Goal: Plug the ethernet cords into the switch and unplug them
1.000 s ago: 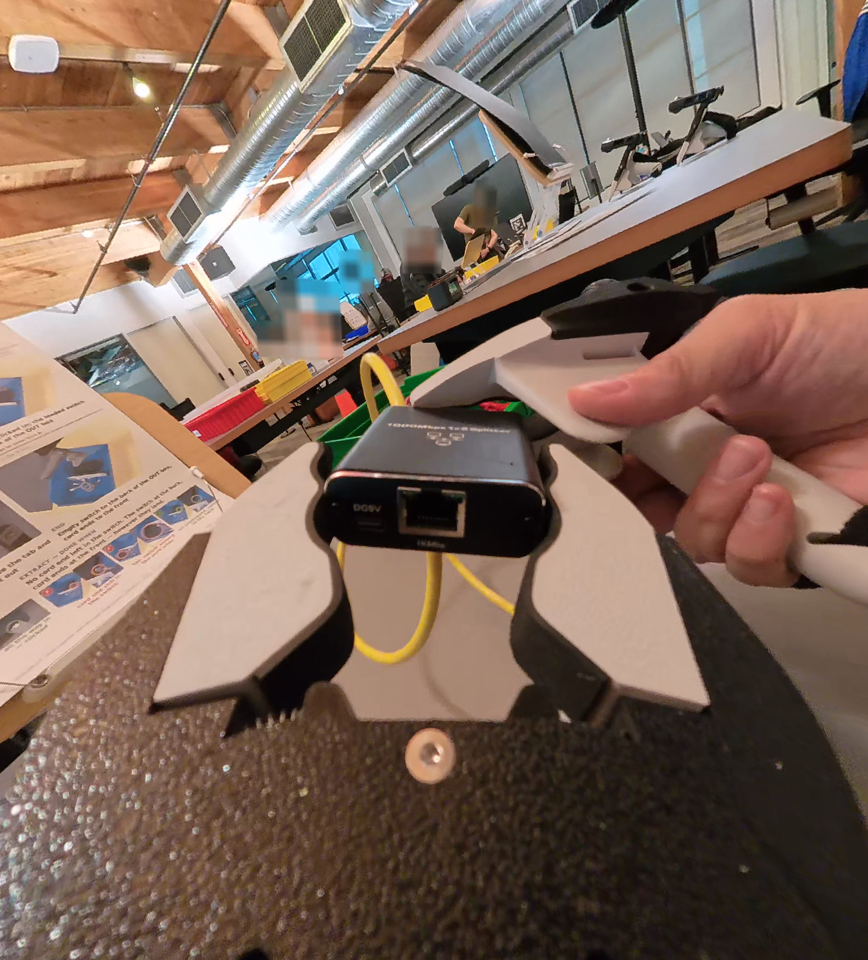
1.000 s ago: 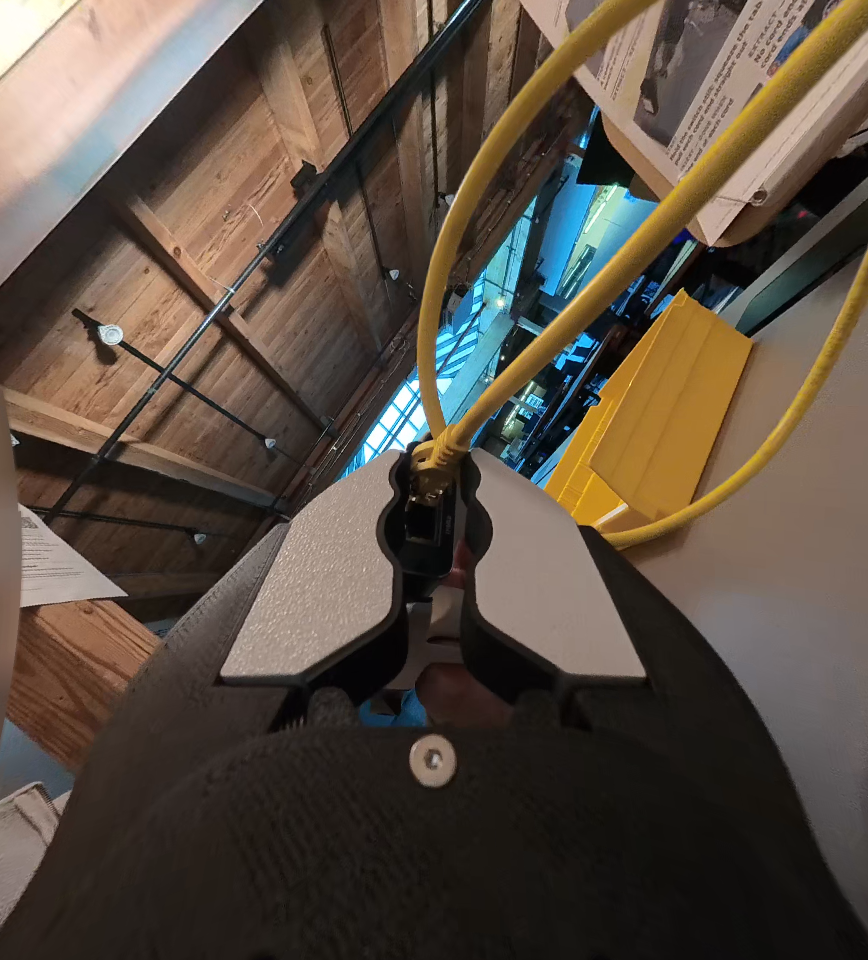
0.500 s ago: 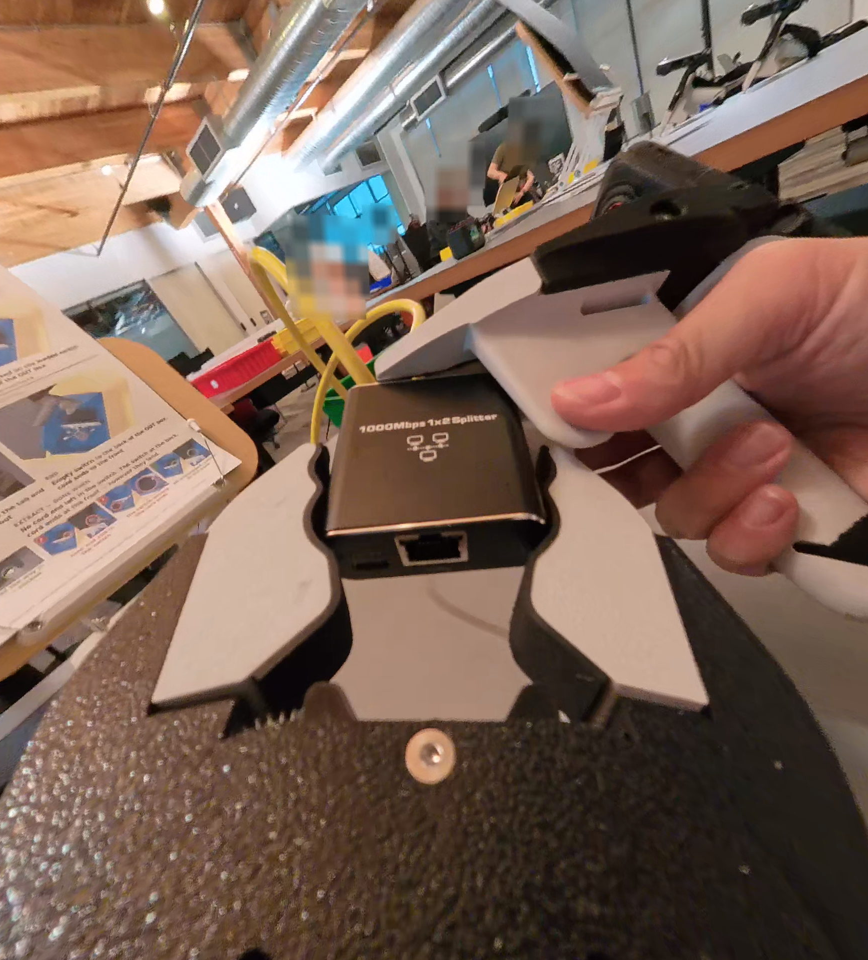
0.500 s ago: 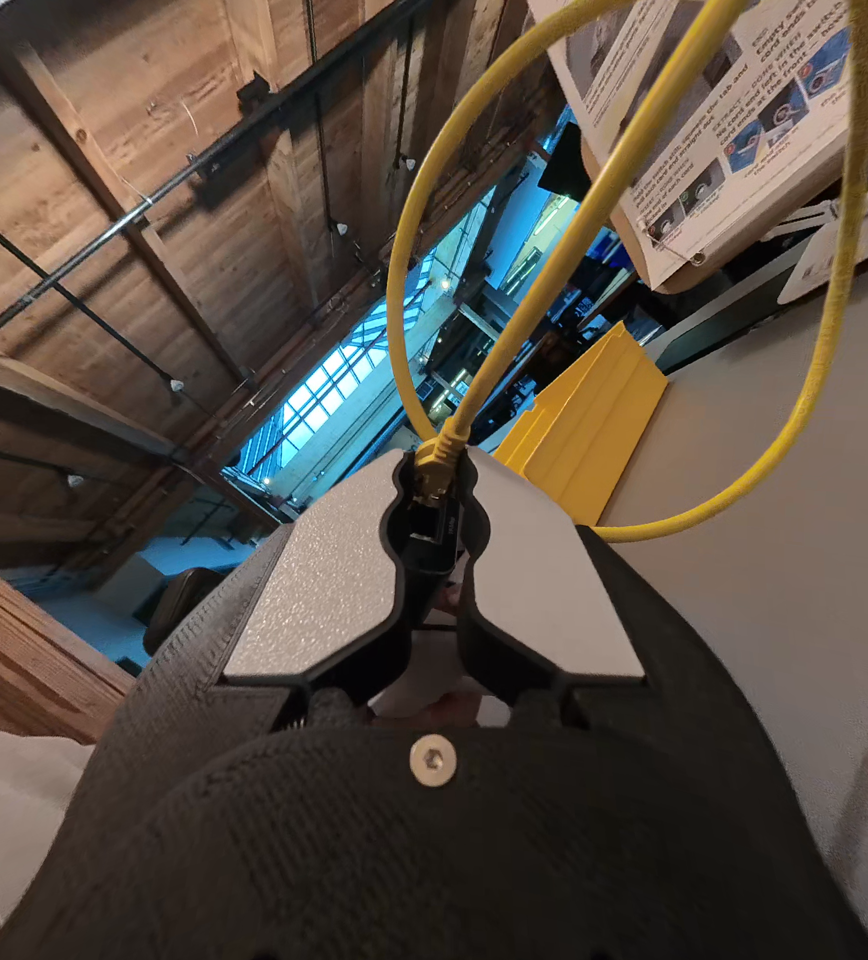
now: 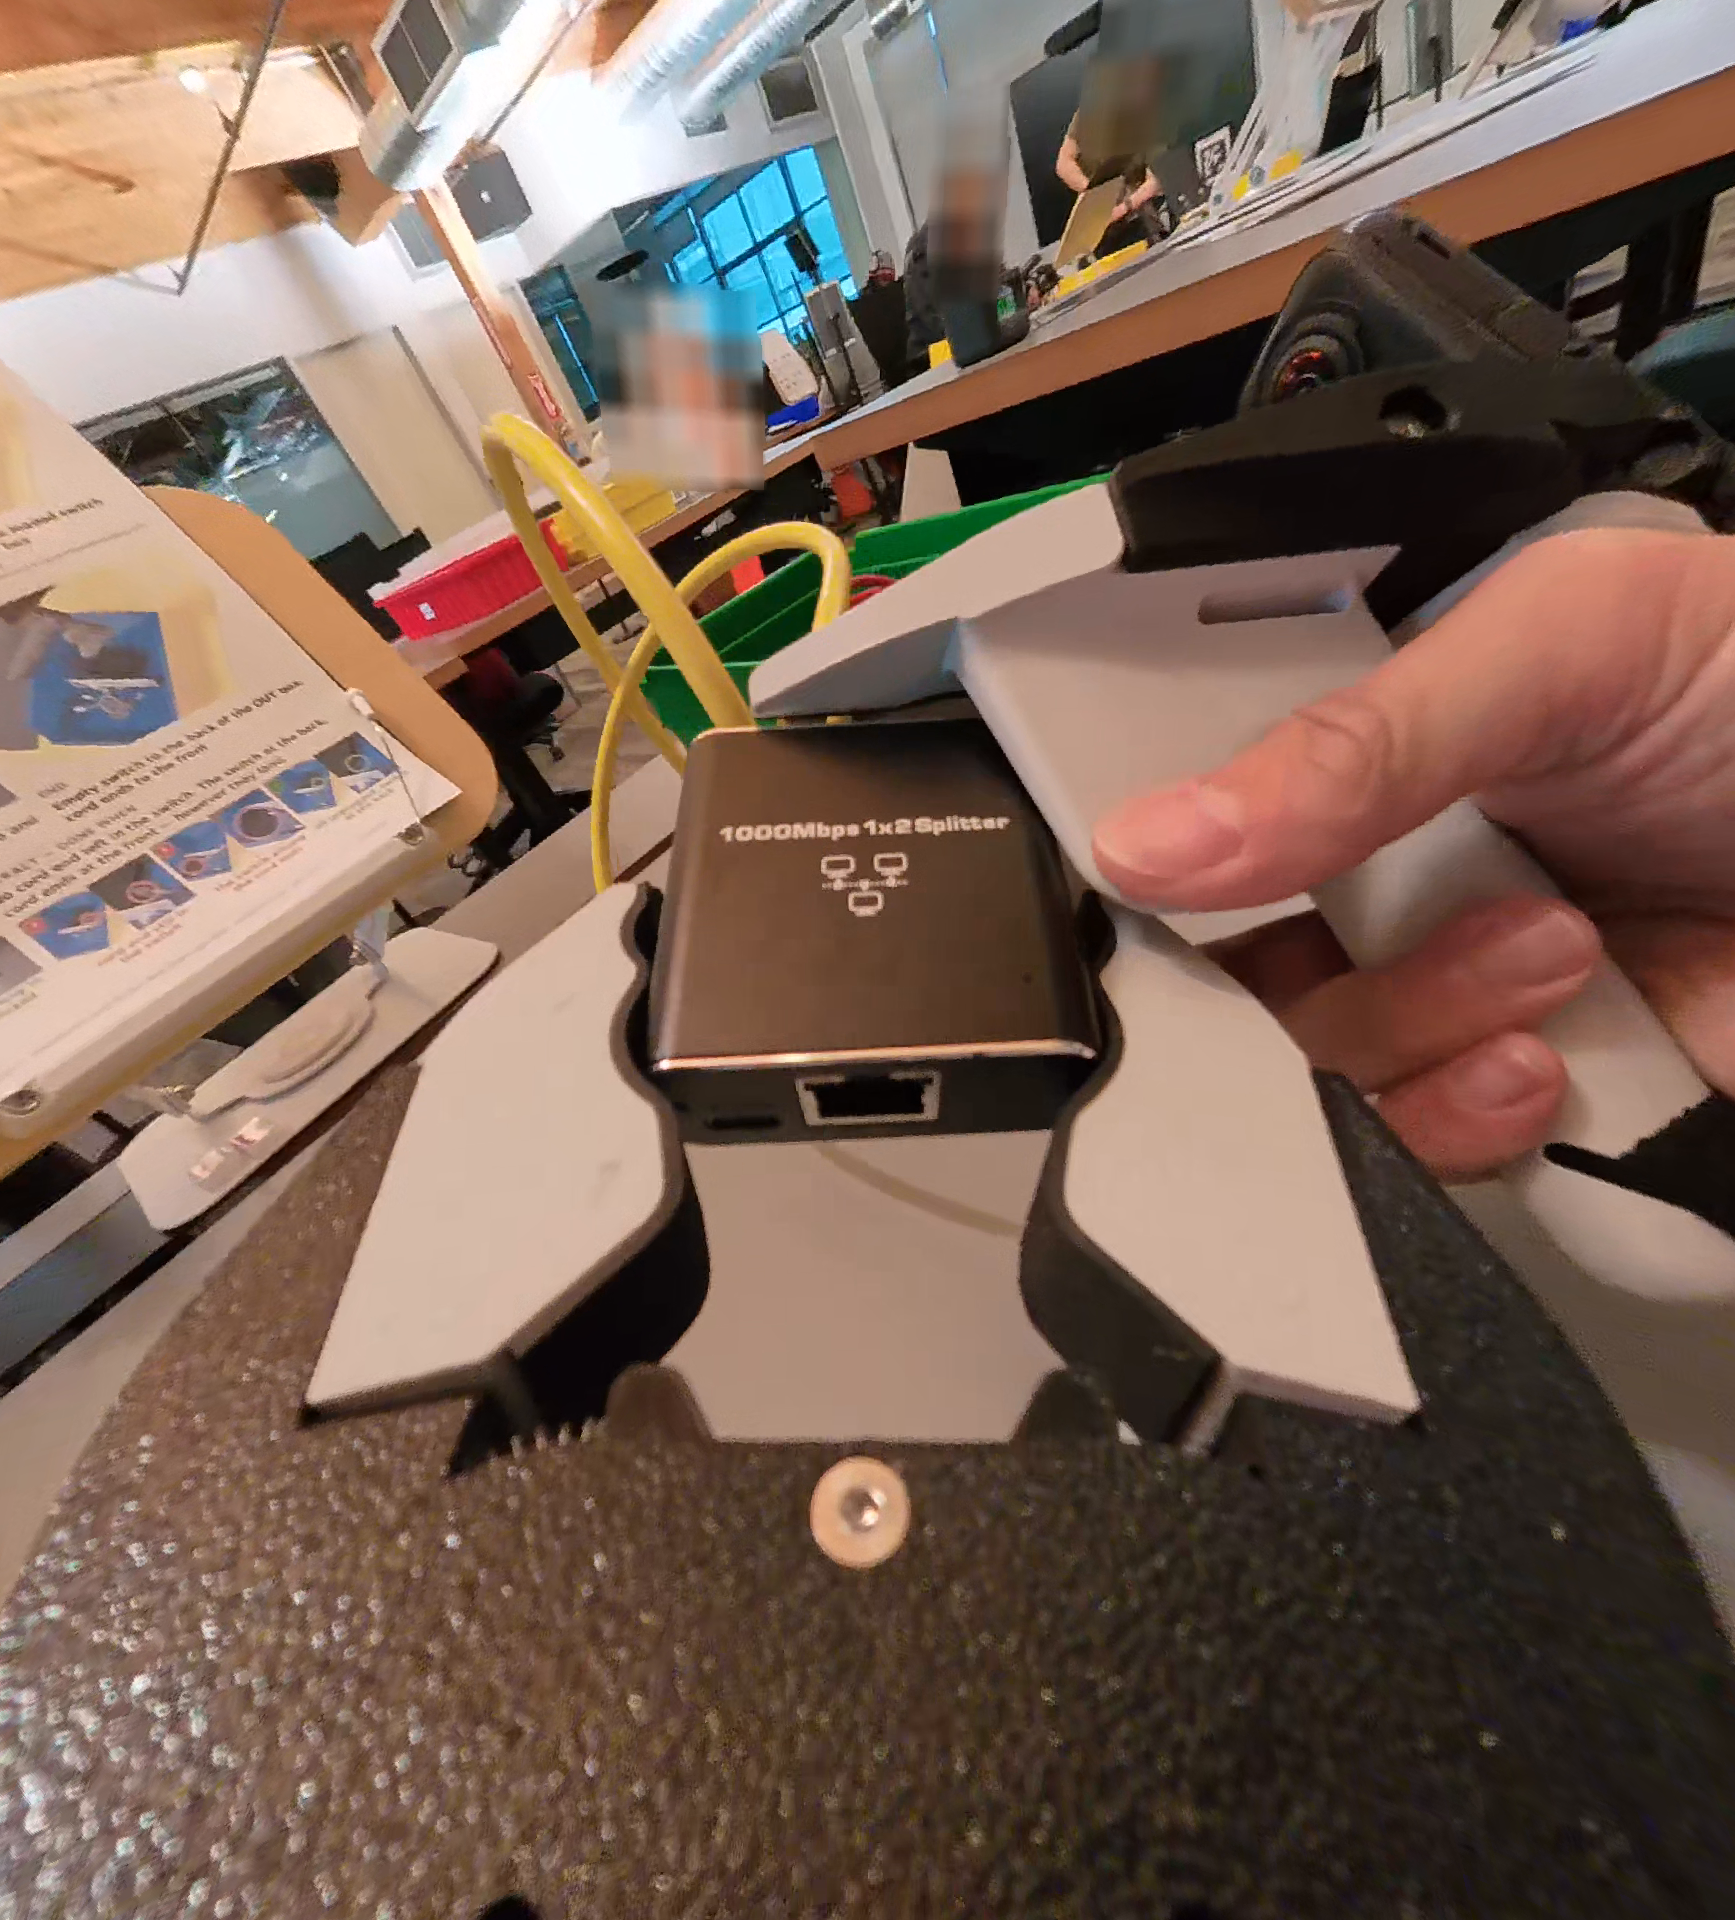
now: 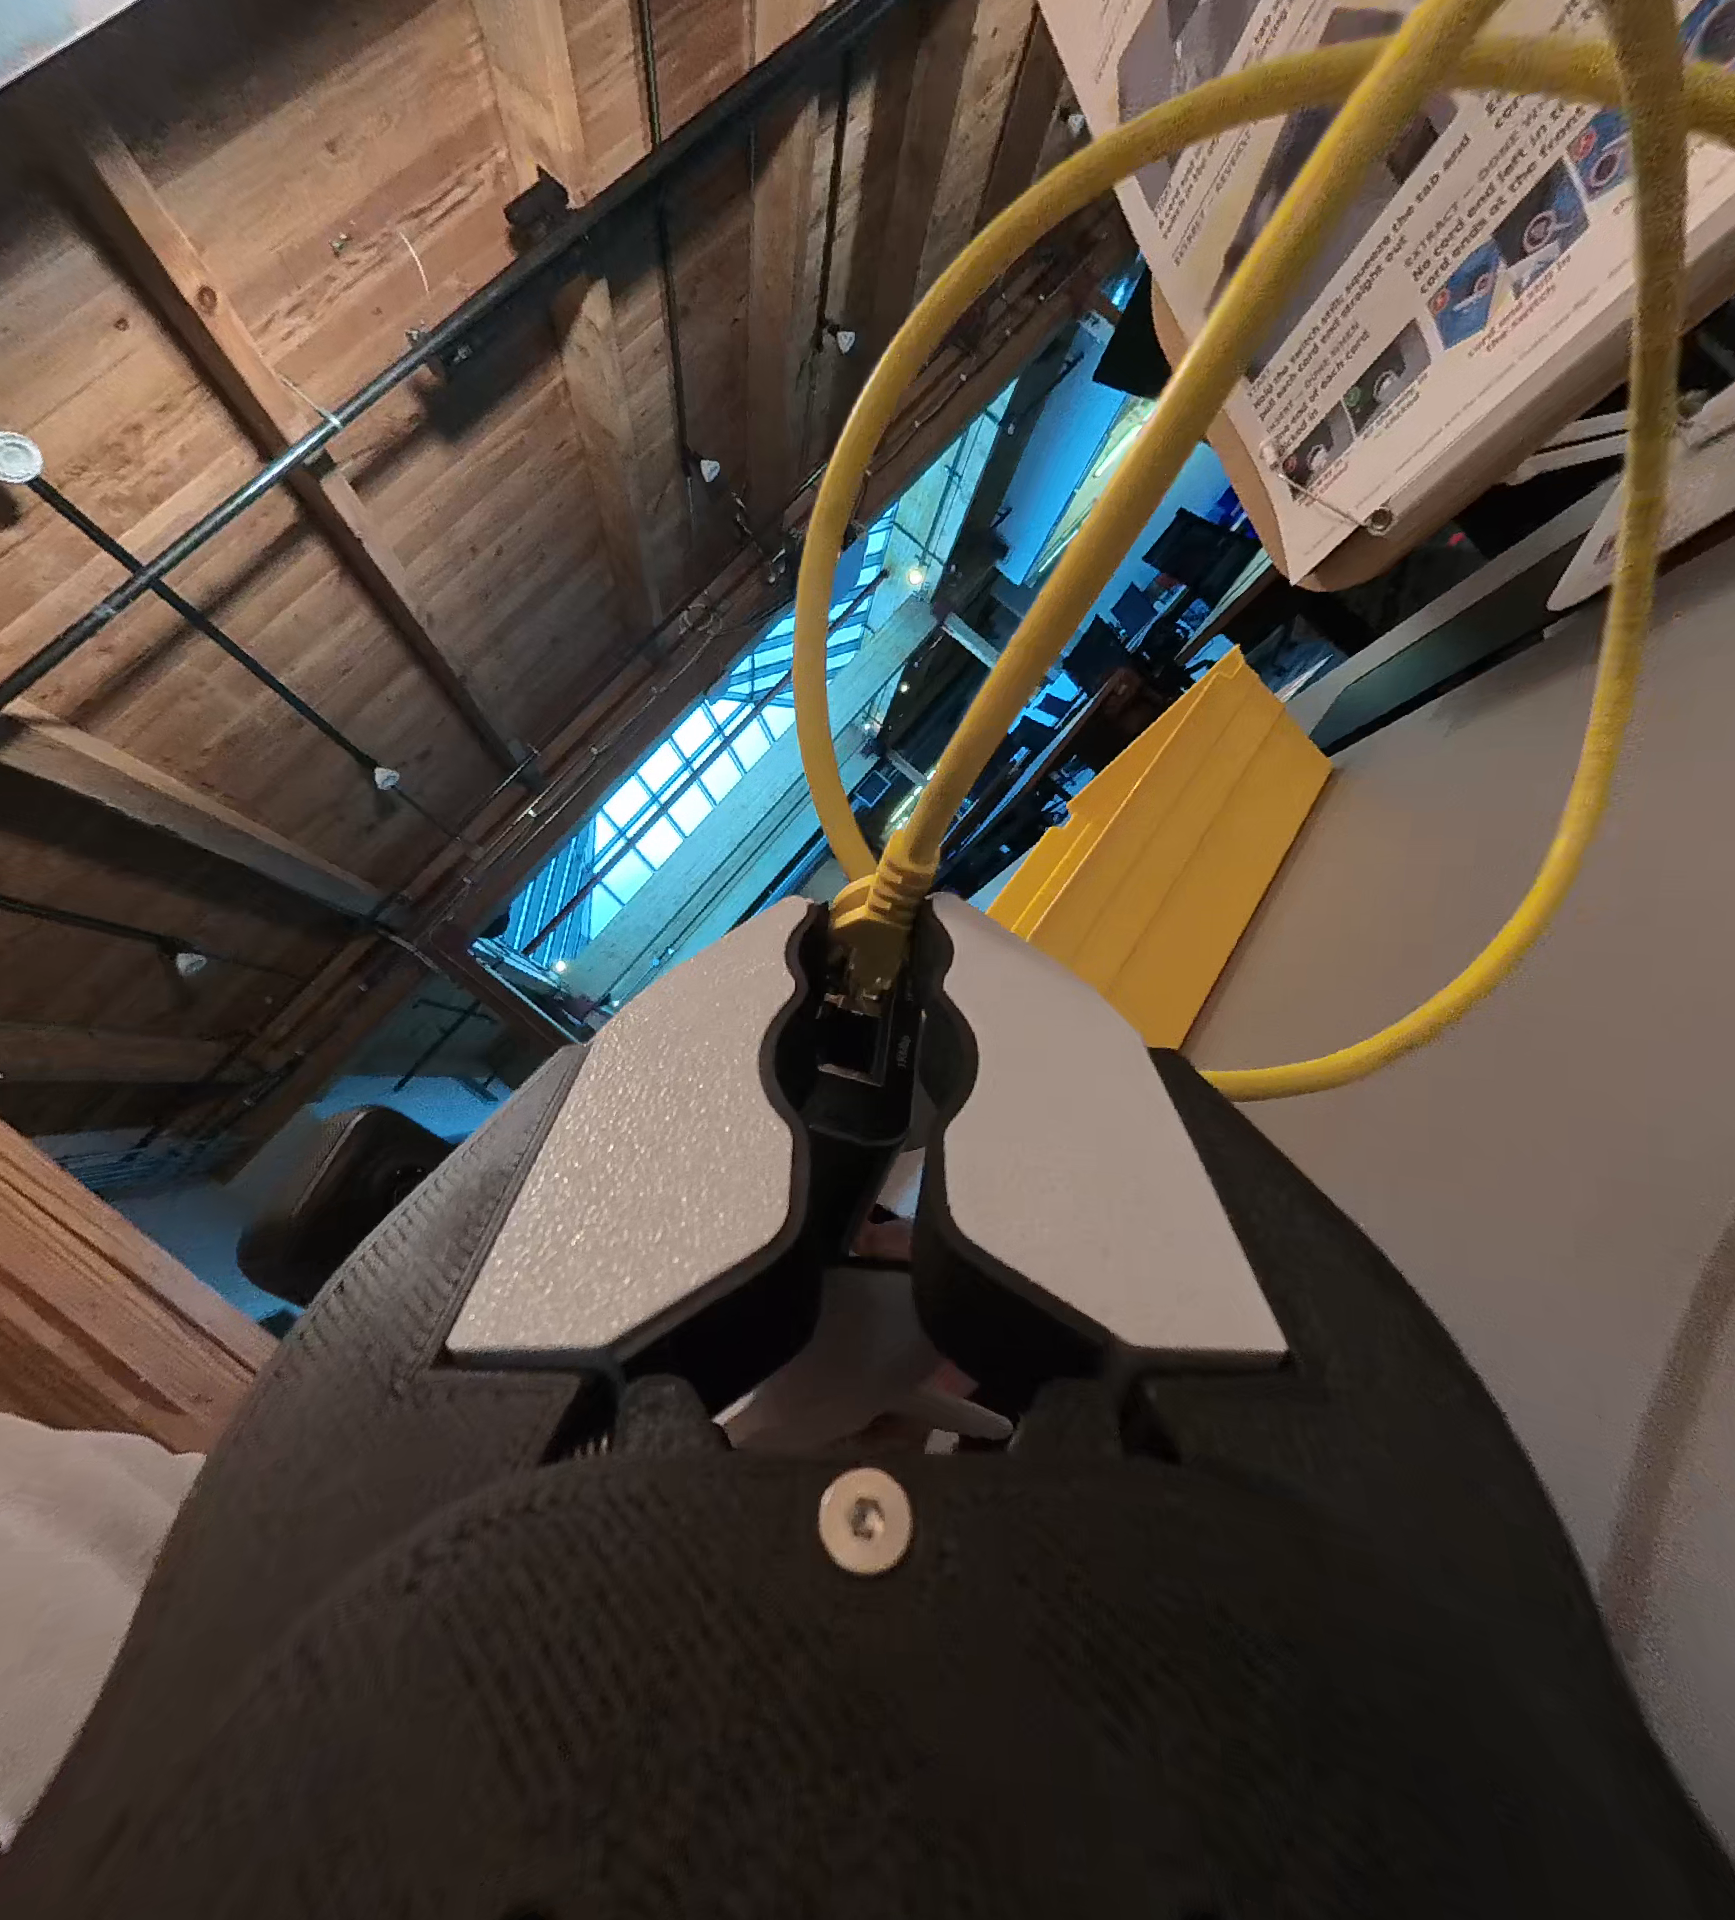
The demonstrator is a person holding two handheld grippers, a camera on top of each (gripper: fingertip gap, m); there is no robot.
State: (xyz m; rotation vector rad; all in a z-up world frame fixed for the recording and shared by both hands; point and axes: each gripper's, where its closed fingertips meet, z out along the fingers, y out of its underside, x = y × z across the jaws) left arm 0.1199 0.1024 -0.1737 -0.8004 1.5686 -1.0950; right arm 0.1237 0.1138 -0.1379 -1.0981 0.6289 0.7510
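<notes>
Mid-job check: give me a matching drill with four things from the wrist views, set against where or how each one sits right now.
Things:
1. switch
2. near port of the switch
3. yellow plug
4. yellow bin

States:
A. empty, nothing plugged in
B. on the grey table, beyond the right gripper
C. clamped between the fingers of the left gripper
D. seated in the switch's far side, between the right gripper's fingertips

Pairs: 1-C, 2-A, 3-D, 4-B
</notes>
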